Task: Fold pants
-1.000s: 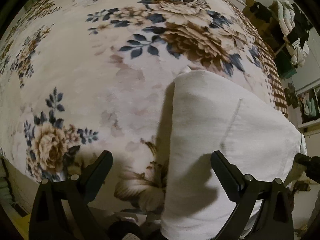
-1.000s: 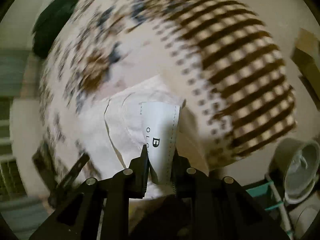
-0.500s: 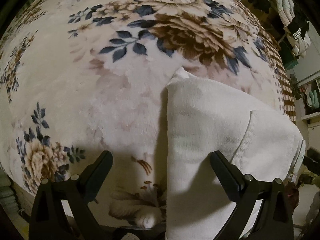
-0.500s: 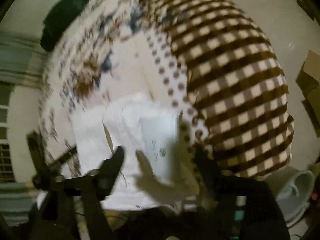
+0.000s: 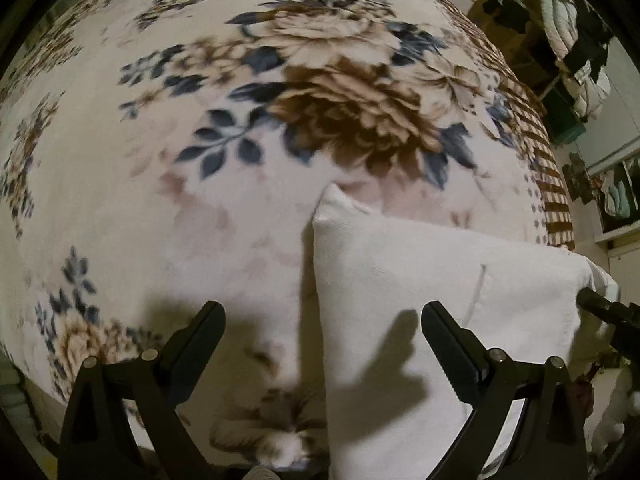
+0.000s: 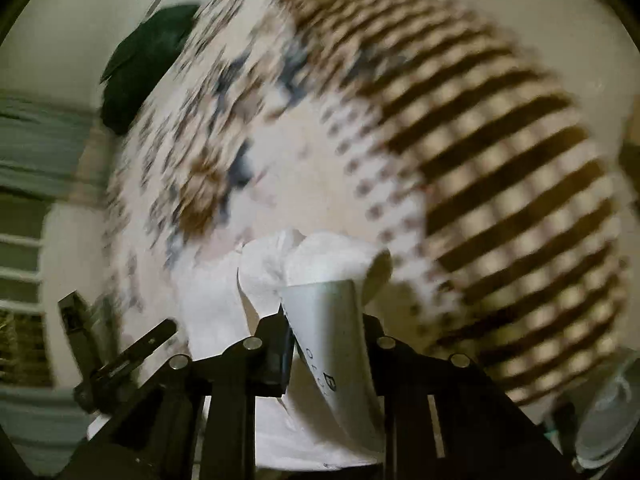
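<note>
Underneath, floral blanket [image 5: 168,208] w/ checked border [image 6: 500,152].

Matt white woven-cloth pants [image 5: 432,292] on a plush blanket [image 5: 200,208] — soft, fleecy.

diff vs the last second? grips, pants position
Right gripper opened half a second ago, releasing the label end, and is shut on it again now, lifting it. The white pants shifted slightly on the floral blanket. Left gripper stayed open, straddling the pants' left edge.
</note>
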### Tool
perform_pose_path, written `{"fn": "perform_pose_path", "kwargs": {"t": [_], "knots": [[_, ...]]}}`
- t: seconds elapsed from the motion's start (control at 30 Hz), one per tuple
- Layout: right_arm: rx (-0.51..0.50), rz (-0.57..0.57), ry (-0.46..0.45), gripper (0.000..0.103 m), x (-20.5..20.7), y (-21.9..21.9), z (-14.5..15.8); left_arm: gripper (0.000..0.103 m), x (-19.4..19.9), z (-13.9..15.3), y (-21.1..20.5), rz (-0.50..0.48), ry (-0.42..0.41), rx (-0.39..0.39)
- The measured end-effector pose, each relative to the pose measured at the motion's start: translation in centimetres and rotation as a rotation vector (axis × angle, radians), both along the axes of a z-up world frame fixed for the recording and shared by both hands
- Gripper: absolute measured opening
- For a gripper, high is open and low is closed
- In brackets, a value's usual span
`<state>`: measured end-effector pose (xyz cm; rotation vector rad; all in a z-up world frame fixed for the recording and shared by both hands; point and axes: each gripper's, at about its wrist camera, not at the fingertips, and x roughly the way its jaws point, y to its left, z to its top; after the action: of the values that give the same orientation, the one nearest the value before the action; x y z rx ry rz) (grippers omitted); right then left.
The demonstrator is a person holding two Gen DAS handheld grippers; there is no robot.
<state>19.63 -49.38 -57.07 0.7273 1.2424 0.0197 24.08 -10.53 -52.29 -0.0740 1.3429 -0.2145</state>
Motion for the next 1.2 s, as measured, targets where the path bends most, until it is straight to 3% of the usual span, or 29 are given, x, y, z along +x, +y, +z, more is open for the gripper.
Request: {"fn": "perform_pose_path", "kwargs": {"t": [0.1,0.17,0.27,0.4,0.5,0.6,0.67,0.7,0.73,0.77,0.9,1.0,1.13,1.2], "knots": [[-0.004,-0.028,0.065,0.023,-0.2,-1.5,-1.4,0.100,1.3,-1.9,-1.9,-0.026,0.020,0.036],[-0.019,0.002,0.111,0.041,-0.2,-1.9,-3.0,0.102,1.7,-3.1,-2.4,-0.034,0.022,0.074],[0.004,0.017,0.178,0.058,-0.5,-2.9,-4.2,0.103,2.8,-4.6,-2.2,-0.030,0.036,0.067],[0.025,-0.085,0.181,0.065,-4.0,-5.6,-3.0,0.103,3.1,-3.9,-0.8,0.009,0.057,0.013],[0.133,-0.171,0.199,0.070,-7.7,-7.4,-3.6,0.103,2.2,-2.3,0.2,0.033,0.045,-0.006],[0.274,-0.263,0.264,0.070,-10.6,-7.6,-6.7,0.103,0.3,-1.2,1.3,0.065,0.050,-0.033],[0.407,-0.333,0.251,0.070,-11.7,-6.7,-9.4,0.103,-0.8,-1.2,1.2,0.065,0.059,-0.029],[0.447,-0.356,0.229,0.069,-11.8,-6.3,-10.1,0.103,-1.6,-1.3,1.0,0.060,0.067,-0.017],[0.498,-0.388,0.189,0.052,-11.8,-5.5,-10.6,0.103,-2.1,-1.5,1.0,0.056,0.073,-0.010],[0.509,-0.405,0.167,0.023,-11.8,-4.9,-10.8,0.103,-2.6,-1.7,1.0,0.050,0.079,-0.003],[0.393,-0.444,0.137,0.015,-13.1,-3.9,-7.8,0.103,-3.4,-2.6,1.1,0.036,0.100,0.004],[0.239,-0.371,0.172,0.015,-14.4,-3.6,-4.9,0.103,-2.9,-3.0,0.0,0.009,0.089,0.027],[0.093,-0.248,0.313,0.016,-12.3,-1.9,-7.3,0.103,-2.1,-3.4,-1.1,-0.023,0.086,0.038],[0.001,-0.111,0.404,0.020,-9.8,-0.1,-8.5,0.103,-1.6,-2.8,-1.2,-0.033,0.084,0.041]]}}
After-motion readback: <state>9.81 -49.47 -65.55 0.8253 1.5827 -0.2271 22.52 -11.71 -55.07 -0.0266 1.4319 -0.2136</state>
